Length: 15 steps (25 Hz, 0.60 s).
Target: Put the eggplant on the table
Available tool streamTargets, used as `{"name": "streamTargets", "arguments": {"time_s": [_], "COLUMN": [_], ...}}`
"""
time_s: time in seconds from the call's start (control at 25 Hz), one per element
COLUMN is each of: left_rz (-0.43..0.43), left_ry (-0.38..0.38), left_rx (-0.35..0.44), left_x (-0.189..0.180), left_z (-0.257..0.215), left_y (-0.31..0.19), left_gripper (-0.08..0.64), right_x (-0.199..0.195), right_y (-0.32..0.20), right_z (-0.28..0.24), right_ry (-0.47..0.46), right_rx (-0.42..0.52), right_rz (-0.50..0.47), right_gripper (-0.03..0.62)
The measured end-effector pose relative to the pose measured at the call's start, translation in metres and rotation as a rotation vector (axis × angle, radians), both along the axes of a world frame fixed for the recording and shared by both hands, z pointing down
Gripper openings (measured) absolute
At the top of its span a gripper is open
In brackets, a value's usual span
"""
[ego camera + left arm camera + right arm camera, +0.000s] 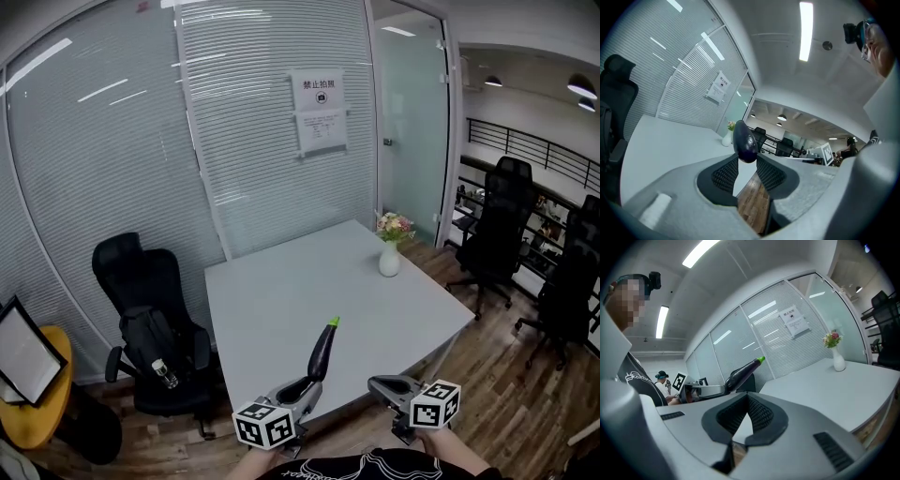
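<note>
My left gripper [307, 384] pinched the eggplant [323, 352] by its fat end, long axis rising stem-first over the near edge of the table [281, 300]. My right gripper [382, 382] stood beside, jaws pressed together, empty.
</note>
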State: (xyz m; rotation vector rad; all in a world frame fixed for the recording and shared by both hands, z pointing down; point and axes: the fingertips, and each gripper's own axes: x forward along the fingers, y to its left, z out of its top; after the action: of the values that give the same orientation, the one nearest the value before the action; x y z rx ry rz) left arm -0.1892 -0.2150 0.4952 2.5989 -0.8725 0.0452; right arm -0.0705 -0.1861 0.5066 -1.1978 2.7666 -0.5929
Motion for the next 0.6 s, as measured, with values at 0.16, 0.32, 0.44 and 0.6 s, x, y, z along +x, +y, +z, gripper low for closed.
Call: {"name": "streamTargets", "arguments": {"time_s": [0.16,0.32,0.44,0.6], "left_rz": [-0.018,-0.044,-0.060,-0.087], "left_ry": [-0.008,-0.012,-0.020,-0.026], "left_rx": [-0.006,-0.008,-0.007,-0.003], "left_x": [0.006,0.015,0.027,0.046], "left_z": [0.001,-0.001,-0.002,-0.010], "left_y": [-0.012,-0.029,-0.044,-0.068], "left_gripper": [0.126,0.126,0.126,0.126], "right_x": [0.009,0.018,0.029,0.048], "right_y": [-0.015,-0.036,-0.054,-0.084], "right_z": [0.000,-0.003,-0.005,-0.012], "right_ry": [-0.009,-0.019,-0.025,-0.034], "right_rx": [-0.007,-0.003,0.001,0.002], "right_rz": [-0.012,-0.036,-0.056,-0.083], "right_gripper": [0.009,0.009,0.009,0.009]}}
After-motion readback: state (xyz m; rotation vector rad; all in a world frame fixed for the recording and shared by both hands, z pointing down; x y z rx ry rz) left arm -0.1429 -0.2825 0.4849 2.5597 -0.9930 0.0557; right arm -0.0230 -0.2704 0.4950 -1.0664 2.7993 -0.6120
